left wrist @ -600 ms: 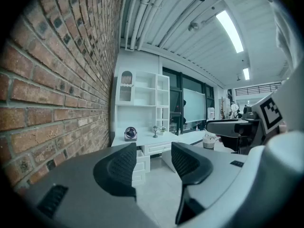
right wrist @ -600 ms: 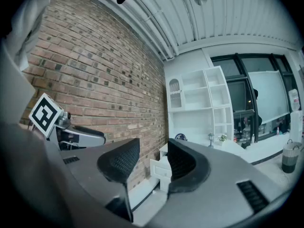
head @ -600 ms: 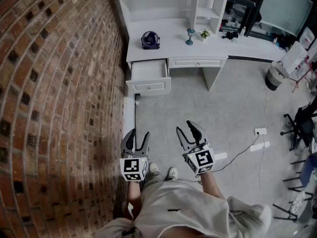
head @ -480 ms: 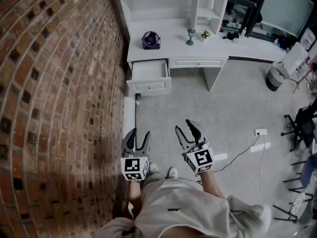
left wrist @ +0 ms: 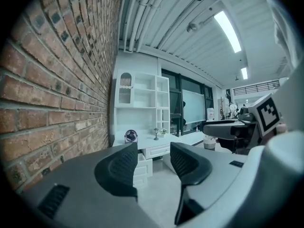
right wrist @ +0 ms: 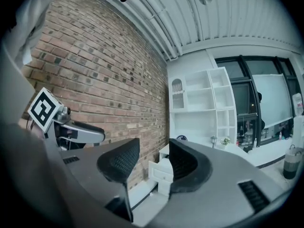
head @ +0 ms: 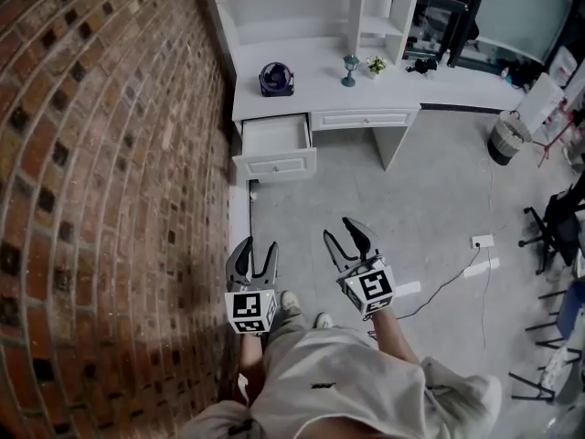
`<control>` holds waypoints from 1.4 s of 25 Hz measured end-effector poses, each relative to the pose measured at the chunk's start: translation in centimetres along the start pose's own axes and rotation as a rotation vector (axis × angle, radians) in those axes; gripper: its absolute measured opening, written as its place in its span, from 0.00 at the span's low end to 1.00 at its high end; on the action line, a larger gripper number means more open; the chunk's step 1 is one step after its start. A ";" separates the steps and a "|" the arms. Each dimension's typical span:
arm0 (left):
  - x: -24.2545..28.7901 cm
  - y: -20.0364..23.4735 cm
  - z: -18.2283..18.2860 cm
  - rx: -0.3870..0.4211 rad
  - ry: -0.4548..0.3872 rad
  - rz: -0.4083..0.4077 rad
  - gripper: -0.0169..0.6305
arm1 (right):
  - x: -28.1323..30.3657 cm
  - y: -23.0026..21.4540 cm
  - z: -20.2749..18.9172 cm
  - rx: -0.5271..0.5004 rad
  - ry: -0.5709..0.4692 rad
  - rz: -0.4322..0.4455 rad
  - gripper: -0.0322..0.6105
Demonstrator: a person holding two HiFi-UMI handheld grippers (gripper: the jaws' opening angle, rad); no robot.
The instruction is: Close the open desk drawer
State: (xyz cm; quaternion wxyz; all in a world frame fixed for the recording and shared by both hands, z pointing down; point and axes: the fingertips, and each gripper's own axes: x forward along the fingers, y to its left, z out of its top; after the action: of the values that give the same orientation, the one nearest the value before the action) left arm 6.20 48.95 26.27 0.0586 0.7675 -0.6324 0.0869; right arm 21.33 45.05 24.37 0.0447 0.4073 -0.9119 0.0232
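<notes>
The drawer (head: 274,137) stands pulled out at the left end of the white desk (head: 320,90), at the far side of the room, just beside the brick wall (head: 110,154). On the desk top behind it sits a small dark fan (head: 276,77), and further right a small potted plant (head: 376,63). White shelves (head: 302,12) rise at the back of the desk. Both grippers are held near the person's body, above the grey floor (head: 393,208) and well apart from the desk. The left gripper (head: 255,250) has its jaws spread with nothing between them. The right gripper (head: 342,234) is also spread and holds nothing. Both point toward the desk.
</notes>
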 end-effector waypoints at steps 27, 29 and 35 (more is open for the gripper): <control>8.0 13.3 0.0 -0.024 -0.025 -0.081 0.36 | 14.7 2.8 0.3 -0.024 0.066 -0.090 0.32; 8.4 13.5 -0.1 -0.027 -0.019 -0.084 0.36 | 15.1 2.6 0.0 -0.021 0.074 -0.093 0.32; 10.7 14.2 -0.4 -0.023 -0.006 -0.074 0.36 | 16.7 1.2 -1.0 -0.007 0.092 -0.082 0.32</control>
State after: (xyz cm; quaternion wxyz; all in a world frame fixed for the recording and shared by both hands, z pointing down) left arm -5.73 35.97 28.63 0.0690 0.7898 -0.6049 0.0751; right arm 9.41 33.55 27.04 0.0891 0.4428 -0.8914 0.0368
